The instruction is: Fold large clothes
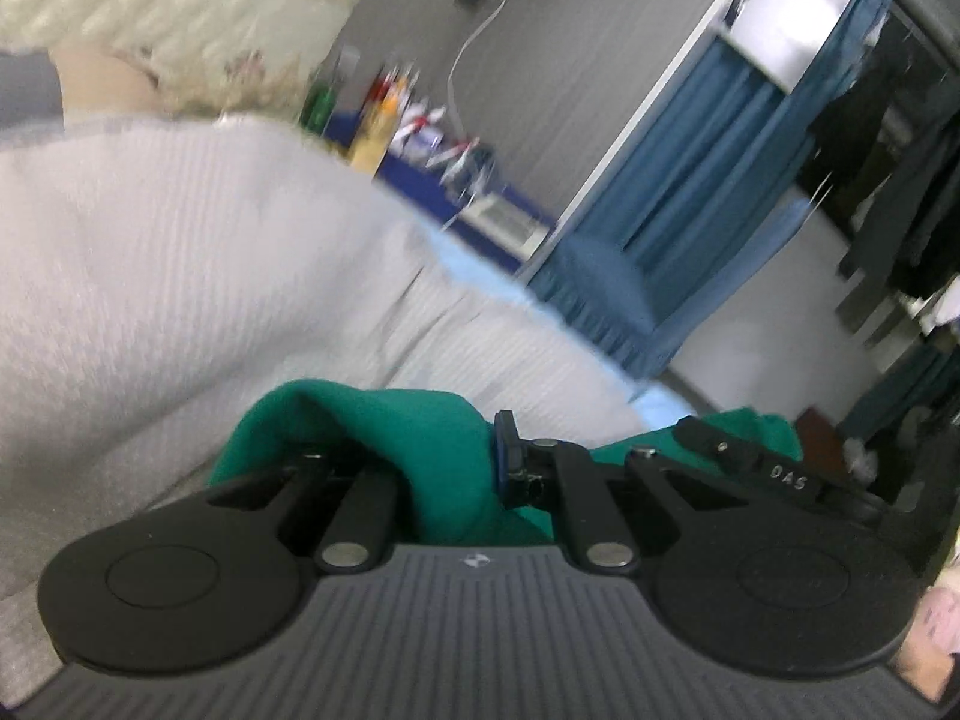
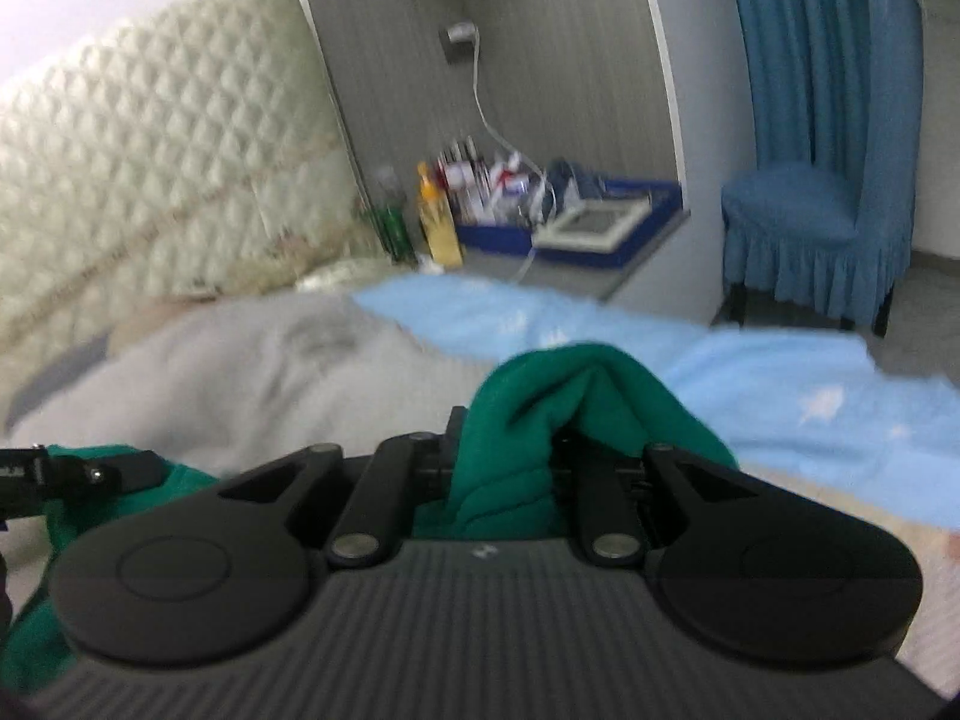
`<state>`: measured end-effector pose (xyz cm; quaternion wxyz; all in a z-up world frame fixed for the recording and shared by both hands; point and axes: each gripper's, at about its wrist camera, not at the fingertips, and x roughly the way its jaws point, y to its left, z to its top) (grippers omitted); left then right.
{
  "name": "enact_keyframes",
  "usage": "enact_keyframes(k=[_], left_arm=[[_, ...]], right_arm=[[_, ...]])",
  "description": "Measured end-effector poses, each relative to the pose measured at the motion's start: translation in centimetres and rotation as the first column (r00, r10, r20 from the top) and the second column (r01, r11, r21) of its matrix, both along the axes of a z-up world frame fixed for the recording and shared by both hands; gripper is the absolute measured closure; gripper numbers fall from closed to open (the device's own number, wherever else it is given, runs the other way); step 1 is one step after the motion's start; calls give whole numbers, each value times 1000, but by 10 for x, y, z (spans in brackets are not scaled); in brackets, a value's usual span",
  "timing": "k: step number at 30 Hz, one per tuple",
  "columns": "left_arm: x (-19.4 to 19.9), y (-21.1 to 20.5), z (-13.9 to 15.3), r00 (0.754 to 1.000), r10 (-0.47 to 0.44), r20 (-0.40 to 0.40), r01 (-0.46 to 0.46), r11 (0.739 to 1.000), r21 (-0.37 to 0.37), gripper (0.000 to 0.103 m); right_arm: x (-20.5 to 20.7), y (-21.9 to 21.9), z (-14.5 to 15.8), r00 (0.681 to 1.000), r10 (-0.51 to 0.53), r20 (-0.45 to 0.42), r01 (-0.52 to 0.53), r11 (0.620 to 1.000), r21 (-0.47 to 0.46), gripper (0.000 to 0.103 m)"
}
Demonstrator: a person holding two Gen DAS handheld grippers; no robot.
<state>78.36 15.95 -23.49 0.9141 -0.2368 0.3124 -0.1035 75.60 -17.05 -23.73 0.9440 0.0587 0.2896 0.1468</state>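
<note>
Both tongs were nearly closed, each pinching a bunch of the green garment [image 2: 540, 420]. The cloth bulged up between the fingers of the left tongs [image 1: 456, 468] and the right tongs [image 2: 510, 468], above the grey blanket [image 1: 180, 276] on the bed.

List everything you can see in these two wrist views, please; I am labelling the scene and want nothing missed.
green garment: one, green, bunched between both grippers
grey blanket: one, pale grey, spread on the bed
light blue sheet: one, light blue, beyond the blanket
headboard: one, cream, quilted, behind the bed
bedside table: one, grey, cluttered with bottles and a blue tray
blue chair: one, blue skirted cover, by the blue curtain
hanging clothes: several, dark, far right in the left view
left gripper: one, black, shut on the green garment
right gripper: one, black, shut on the green garment
</note>
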Motion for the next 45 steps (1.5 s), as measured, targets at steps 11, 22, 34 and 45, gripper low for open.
enact_keyframes(k=[11,22,34,45], left_arm=[[18,2,-29,995,-13,-100,17,999,36,87],[-56,-16,47,999,20,-33,-13,980,197,34],[-241,-50,126,997,37,72,-52,977,205,34],[-420,-102,149,993,-43,112,22,983,181,34]], right_arm=[[21,-2,-38,994,-26,-109,28,999,16,83],[-31,-3,5,997,9,-81,-9,1000,5,51],[-188,-32,77,998,60,24,-59,998,-31,52],[-335,-79,95,997,8,-75,-11,999,-35,52]])
